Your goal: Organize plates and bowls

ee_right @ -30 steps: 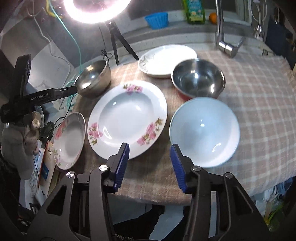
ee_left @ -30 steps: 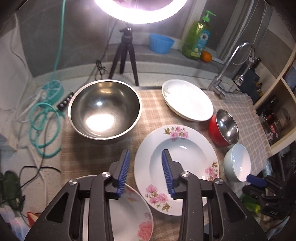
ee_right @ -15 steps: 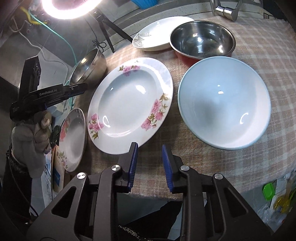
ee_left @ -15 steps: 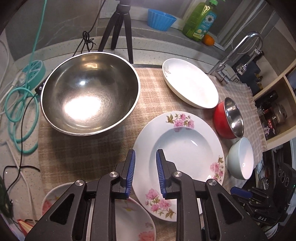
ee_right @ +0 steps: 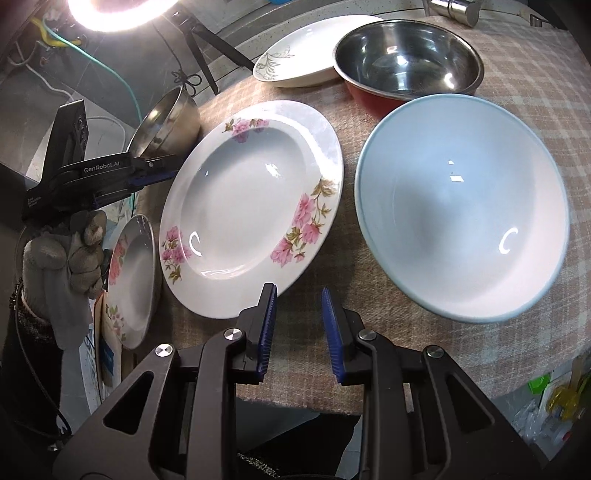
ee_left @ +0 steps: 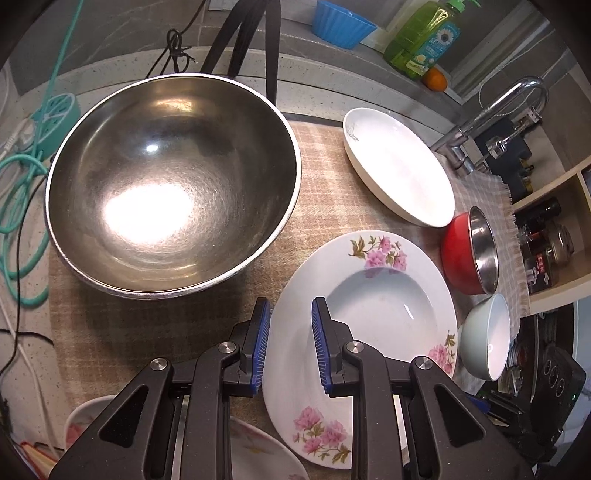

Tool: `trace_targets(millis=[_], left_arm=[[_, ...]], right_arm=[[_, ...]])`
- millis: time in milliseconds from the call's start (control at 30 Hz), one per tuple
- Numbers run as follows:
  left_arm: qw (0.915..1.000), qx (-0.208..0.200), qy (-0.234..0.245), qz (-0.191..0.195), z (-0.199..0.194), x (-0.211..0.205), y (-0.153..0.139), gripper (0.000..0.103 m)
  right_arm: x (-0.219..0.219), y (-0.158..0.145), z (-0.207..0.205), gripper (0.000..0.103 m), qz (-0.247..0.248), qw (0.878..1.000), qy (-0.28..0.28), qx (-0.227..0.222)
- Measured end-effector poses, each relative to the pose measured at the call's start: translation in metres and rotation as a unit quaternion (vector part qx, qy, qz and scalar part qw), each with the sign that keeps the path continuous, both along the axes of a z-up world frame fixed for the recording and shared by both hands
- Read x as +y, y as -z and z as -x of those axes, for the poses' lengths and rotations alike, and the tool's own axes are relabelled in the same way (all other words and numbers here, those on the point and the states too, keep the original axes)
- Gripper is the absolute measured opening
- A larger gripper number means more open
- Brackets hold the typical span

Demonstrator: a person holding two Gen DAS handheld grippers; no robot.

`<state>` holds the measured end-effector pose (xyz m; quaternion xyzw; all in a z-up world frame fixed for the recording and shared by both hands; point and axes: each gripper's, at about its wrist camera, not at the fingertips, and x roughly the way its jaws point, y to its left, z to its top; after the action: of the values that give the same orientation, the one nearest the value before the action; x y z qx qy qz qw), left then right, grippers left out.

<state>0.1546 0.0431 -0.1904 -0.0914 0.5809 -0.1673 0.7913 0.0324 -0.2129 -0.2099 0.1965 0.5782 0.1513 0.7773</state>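
A large floral soup plate (ee_left: 373,295) (ee_right: 251,206) lies on the checked cloth. My left gripper (ee_left: 287,325) is open and empty, its jaws astride the plate's left rim, close to a big steel bowl (ee_left: 173,184) (ee_right: 166,122). My right gripper (ee_right: 298,314) is open and empty at the plate's near rim, beside a pale blue bowl (ee_right: 461,206) (ee_left: 485,332). A red steel-lined bowl (ee_left: 471,251) (ee_right: 406,62), a white plate (ee_left: 397,166) (ee_right: 306,51) and a small floral plate (ee_right: 135,280) (ee_left: 258,454) are also here.
A faucet (ee_left: 491,110), a green soap bottle (ee_left: 424,33), an orange (ee_left: 435,79) and a blue tub (ee_left: 341,24) stand at the back. A tripod (ee_left: 243,40) and teal cables (ee_left: 22,184) lie left. A shelf with jars (ee_left: 546,240) is right.
Both grippers moved forward and lower toward the floral soup plate. Their jaws narrowed half a second ago and stand a little wider now.
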Motion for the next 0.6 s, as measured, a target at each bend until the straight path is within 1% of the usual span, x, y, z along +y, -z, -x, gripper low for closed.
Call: trace_targets(millis=[267,367,600], left_arm=[[1.0,0.006,0.003,-0.006,-0.003,0.0,0.004,0.021],[0.9999,0.006,0.005,-0.007,-0.003,-0.002,0.005,0.021],[0.9993,-0.001,0.02,-0.032,-0.001,-0.01,0.004,0.021]], right_arm=[[0.001,0.006,-0.008,0.023,-0.016,1.0,0.002,0.005],[-0.001,0.007,-0.01,0.018,-0.028,1.0,0.008,0.006],[0.003,0.005,-0.011,0.017,-0.012,1.0,0.002,0.003]])
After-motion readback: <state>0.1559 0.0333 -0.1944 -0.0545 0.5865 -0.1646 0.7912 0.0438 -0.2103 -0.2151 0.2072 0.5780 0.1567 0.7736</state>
